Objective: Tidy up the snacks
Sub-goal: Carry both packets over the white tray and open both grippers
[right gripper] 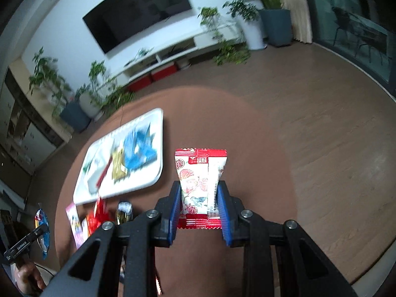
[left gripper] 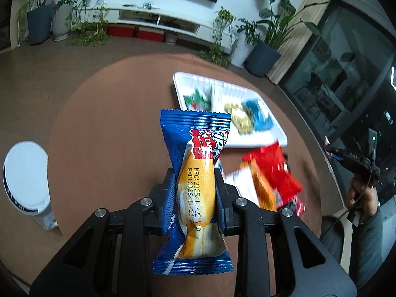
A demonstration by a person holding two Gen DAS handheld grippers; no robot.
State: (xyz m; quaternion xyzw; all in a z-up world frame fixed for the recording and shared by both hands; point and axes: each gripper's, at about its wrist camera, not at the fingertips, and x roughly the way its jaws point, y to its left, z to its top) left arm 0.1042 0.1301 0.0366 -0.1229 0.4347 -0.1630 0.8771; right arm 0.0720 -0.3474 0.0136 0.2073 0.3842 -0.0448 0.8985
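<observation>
The left tongs (left gripper: 195, 193) are clamped on a blue roll cake packet (left gripper: 195, 173). The right tongs (right gripper: 200, 205) are clamped on a red-and-white candy packet (right gripper: 200, 185). The white tray (right gripper: 158, 123) lies on the counter (right gripper: 247, 128) at ten o'clock of the right tongs.

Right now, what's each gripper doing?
Left gripper: shut on the blue roll cake packet.
Right gripper: shut on the red-and-white snack packet.

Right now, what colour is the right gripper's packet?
White packet with red ends and print; right wrist view.
</observation>
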